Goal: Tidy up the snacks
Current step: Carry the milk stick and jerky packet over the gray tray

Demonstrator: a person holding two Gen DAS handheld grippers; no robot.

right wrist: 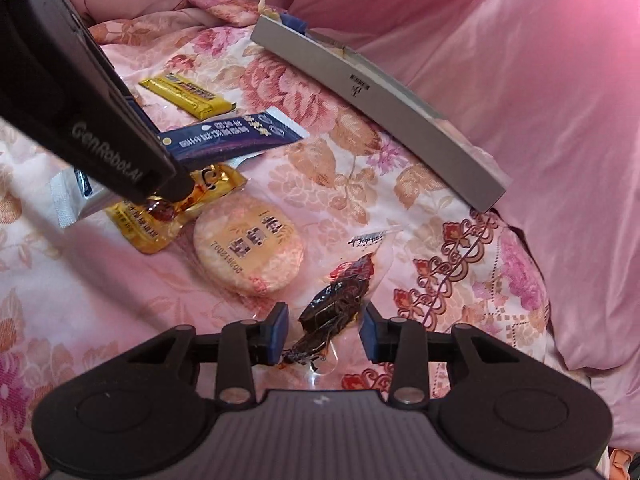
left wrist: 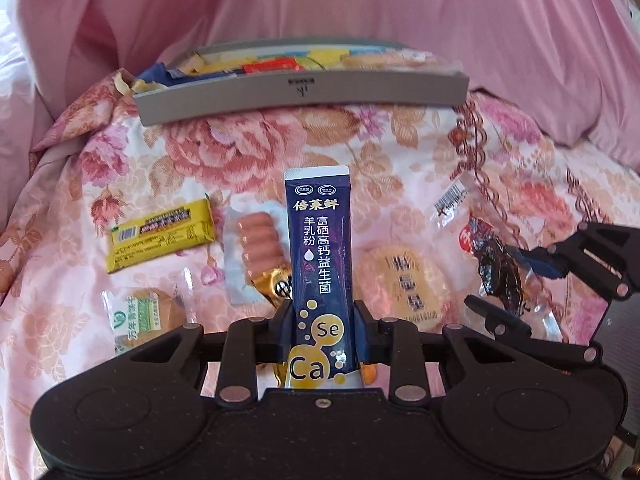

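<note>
The left gripper [left wrist: 322,320] is clamped on a navy powder sachet [left wrist: 320,256] at frame centre, with a yellow bar [left wrist: 160,234], sausage pack [left wrist: 256,248] and round rice cracker [left wrist: 404,284] scattered on the floral quilt [left wrist: 200,152] around it. The right gripper [right wrist: 324,330] stands apart astride a dark dried-meat packet [right wrist: 336,304] at lower centre. The grey tray [left wrist: 304,94] across the top holds mixed wrapped snacks.

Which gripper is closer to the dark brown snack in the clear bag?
Right. The right gripper is open, one finger on each side of the dark snack in the clear bag. The left gripper is off to its left, shut on the blue stick packet.
</note>
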